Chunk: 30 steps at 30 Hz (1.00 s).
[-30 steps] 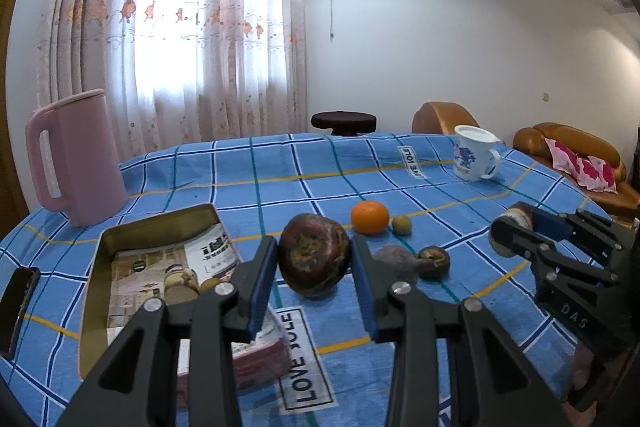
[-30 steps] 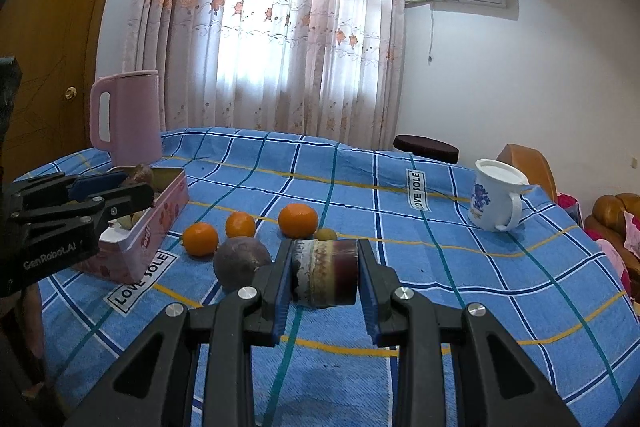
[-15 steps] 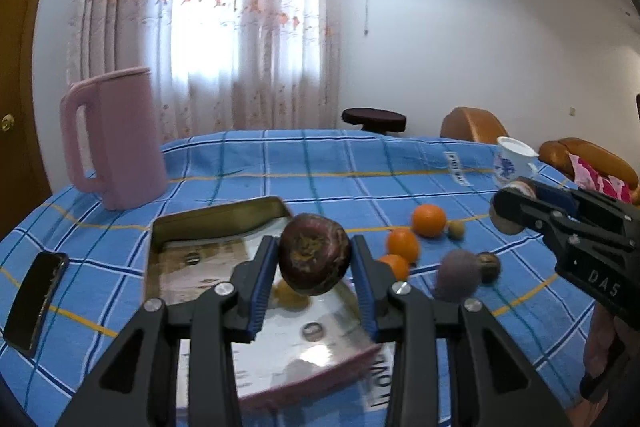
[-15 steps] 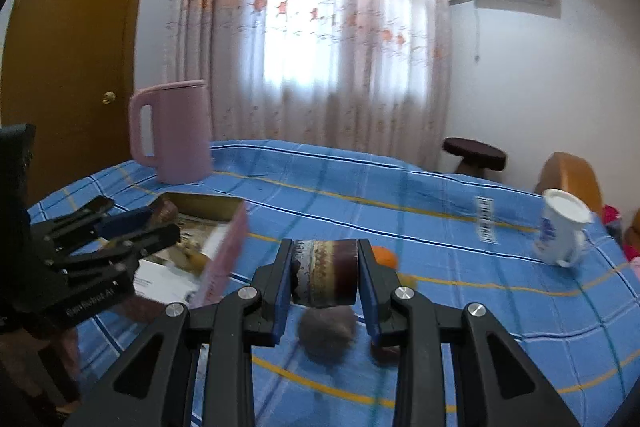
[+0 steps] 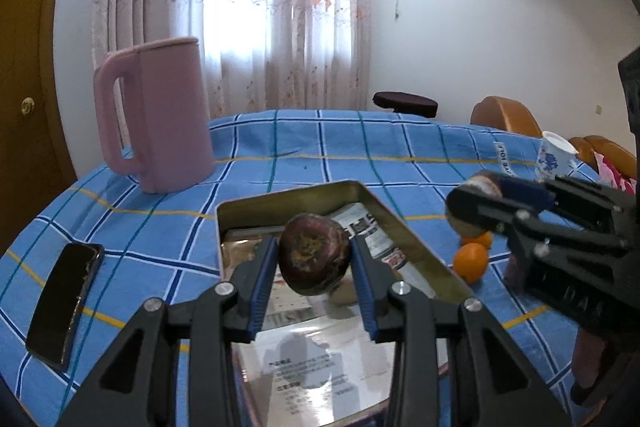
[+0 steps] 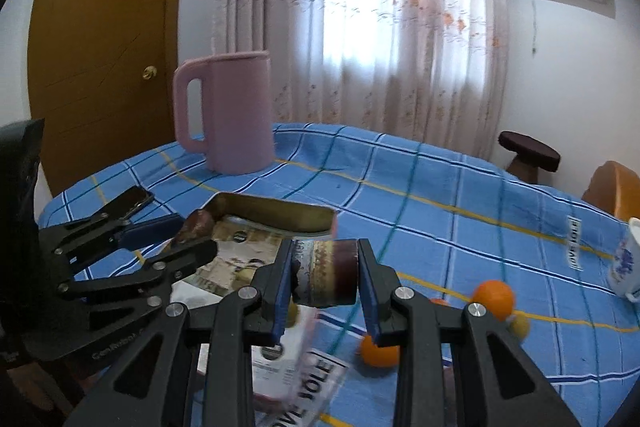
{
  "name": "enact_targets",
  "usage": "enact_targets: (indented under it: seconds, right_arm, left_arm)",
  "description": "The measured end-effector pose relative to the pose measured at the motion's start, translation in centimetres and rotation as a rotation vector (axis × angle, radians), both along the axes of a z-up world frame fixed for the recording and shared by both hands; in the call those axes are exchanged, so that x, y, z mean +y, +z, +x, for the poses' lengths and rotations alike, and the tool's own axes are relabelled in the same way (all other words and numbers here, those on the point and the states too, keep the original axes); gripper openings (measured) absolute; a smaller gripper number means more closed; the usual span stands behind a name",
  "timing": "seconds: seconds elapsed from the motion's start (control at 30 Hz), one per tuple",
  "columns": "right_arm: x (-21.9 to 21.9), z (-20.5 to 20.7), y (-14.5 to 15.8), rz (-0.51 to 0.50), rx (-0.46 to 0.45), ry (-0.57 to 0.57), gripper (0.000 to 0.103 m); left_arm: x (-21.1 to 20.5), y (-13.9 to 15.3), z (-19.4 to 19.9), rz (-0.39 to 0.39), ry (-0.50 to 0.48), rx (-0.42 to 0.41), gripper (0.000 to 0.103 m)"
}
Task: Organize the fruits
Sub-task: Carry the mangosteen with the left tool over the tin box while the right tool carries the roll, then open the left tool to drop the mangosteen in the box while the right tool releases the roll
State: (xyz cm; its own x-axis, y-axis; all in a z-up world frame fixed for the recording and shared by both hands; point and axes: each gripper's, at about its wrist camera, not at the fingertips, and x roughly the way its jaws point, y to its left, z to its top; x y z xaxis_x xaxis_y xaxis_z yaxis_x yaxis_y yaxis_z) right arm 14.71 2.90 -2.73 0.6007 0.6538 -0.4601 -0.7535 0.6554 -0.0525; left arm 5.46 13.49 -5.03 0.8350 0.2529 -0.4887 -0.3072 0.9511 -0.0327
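Note:
My left gripper (image 5: 314, 263) is shut on a dark red-brown round fruit (image 5: 314, 259) and holds it over the open metal tin (image 5: 416, 239), which is lined with newspaper. My right gripper (image 6: 324, 277) is shut on a brown and purple cut fruit piece (image 6: 326, 277) and holds it above the tin's right edge (image 6: 280, 215). The right gripper also shows in the left wrist view (image 5: 476, 203), and the left gripper shows in the right wrist view (image 6: 192, 231). Oranges (image 5: 471, 261) (image 6: 493, 299) lie on the blue checked cloth right of the tin.
A pink jug (image 5: 156, 115) stands at the back left. A black phone (image 5: 64, 303) lies left of the tin. A white and blue mug (image 5: 554, 159) stands at the far right. A small yellow-green fruit (image 6: 519, 325) lies by the oranges.
Both grippers have moved left with their fruit, from over the loose fruits to over the tin. The jug and phone have come closer into view.

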Motion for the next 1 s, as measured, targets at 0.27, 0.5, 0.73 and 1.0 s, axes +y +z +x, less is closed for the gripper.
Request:
enact_targets:
  seconds: [0.27, 0.5, 0.73, 1.0]
  right_arm:
    - [1.9, -0.4, -2.0, -0.048, 0.028, 0.033, 0.032]
    - [3.1, -0.2, -3.2, -0.09, 0.053, 0.045, 0.032]
    - [3.5, -0.4, -3.3, -0.096, 0.063, 0.063, 0.042]
    - [-4.0, -0.7, -0.7, -0.025, 0.011, -0.025, 0.047]
  left_arm:
    - [1.2, -0.8, 0.5, -0.046, -0.005, 0.028, 0.039]
    - [2.0, -1.1, 0.8, -0.068, 0.005, 0.041, 0.04]
    - [1.7, -0.4, 0.2, -0.028, 0.04, 0.02, 0.067]
    - [-0.7, 1.5, -0.5, -0.03, 0.001, -0.057, 0.086]
